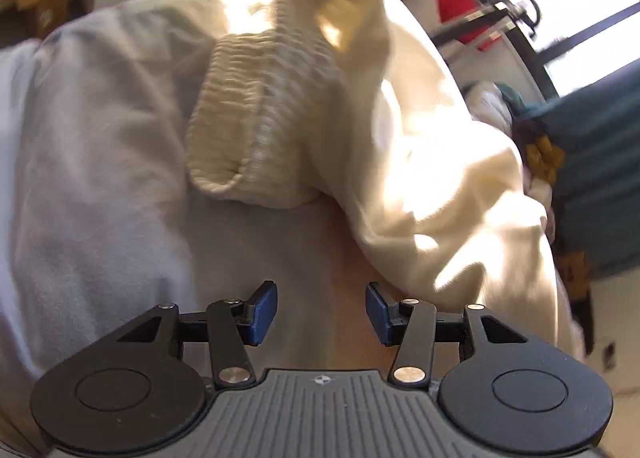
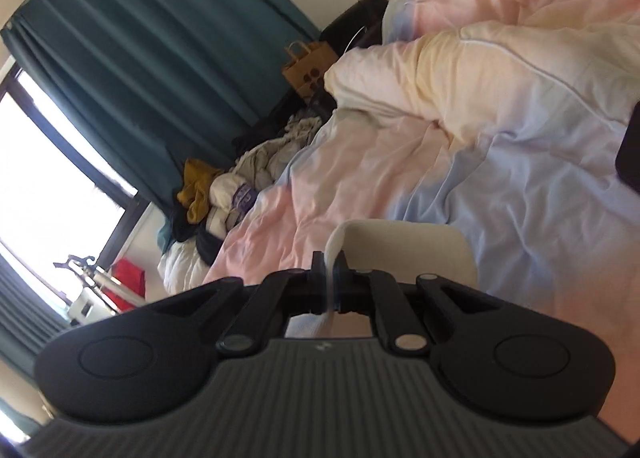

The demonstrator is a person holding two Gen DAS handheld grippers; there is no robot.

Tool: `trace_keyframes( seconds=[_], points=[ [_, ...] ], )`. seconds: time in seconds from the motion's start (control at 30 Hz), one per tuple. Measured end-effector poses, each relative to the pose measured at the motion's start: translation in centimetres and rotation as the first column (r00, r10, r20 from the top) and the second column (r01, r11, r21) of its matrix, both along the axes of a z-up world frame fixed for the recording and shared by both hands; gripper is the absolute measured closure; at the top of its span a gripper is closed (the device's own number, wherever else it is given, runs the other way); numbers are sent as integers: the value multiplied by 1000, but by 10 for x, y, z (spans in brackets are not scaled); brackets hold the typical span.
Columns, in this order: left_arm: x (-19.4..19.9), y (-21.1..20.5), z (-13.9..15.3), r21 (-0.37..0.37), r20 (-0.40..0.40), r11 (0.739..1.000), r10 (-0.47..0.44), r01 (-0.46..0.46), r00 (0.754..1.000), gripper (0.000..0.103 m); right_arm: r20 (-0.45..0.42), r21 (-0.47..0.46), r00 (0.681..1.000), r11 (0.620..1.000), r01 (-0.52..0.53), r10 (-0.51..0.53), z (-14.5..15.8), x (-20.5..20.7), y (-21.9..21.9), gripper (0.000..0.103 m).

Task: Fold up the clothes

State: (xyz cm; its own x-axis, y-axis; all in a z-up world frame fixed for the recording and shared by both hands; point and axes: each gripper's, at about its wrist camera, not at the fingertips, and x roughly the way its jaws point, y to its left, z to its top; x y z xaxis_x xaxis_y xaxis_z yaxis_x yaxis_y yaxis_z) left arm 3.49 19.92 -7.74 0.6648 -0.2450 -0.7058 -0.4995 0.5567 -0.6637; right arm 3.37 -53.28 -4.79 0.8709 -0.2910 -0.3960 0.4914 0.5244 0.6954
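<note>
A cream garment (image 1: pixel 420 146) with a ribbed cuff (image 1: pixel 244 106) lies crumpled on the pastel bed cover (image 1: pixel 92 146) in the left wrist view. My left gripper (image 1: pixel 321 312) is open and empty, its blue pads (image 1: pixel 264 312) just short of the garment's near edge. In the right wrist view my right gripper (image 2: pixel 329 282) is shut on a fold of the cream garment (image 2: pixel 408 250), which hangs over the bed cover (image 2: pixel 520 194).
A pile of other clothes (image 2: pixel 240 186) lies at the bed's far side by teal curtains (image 2: pixel 152 58). A brown paper bag (image 2: pixel 308 66), a bunched duvet (image 2: pixel 480 70), a window (image 2: pixel 48 186) and a red object (image 2: pixel 128 278) are beyond.
</note>
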Motion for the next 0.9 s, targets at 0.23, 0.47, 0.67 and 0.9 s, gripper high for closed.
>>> trace_keyframes(
  seconds=[0.23, 0.47, 0.67, 0.9],
  points=[
    [2, 38, -22, -223, 19, 943, 259, -249, 966, 49, -32, 87, 999, 996, -6, 9, -24, 7, -14, 97],
    [1, 49, -24, -285, -5, 902, 337, -324, 942, 74, -72, 29, 997, 999, -15, 17, -28, 15, -4, 97],
    [-28, 64, 29, -257, 126, 907, 374, -334, 919, 86, 7, 8, 1000, 1000, -3, 3, -15, 3, -8, 97],
    [-66, 126, 114, -218, 229, 908, 403, -357, 886, 88, 93, -52, 995, 998, 31, -26, 3, -9, -10, 97]
  ],
)
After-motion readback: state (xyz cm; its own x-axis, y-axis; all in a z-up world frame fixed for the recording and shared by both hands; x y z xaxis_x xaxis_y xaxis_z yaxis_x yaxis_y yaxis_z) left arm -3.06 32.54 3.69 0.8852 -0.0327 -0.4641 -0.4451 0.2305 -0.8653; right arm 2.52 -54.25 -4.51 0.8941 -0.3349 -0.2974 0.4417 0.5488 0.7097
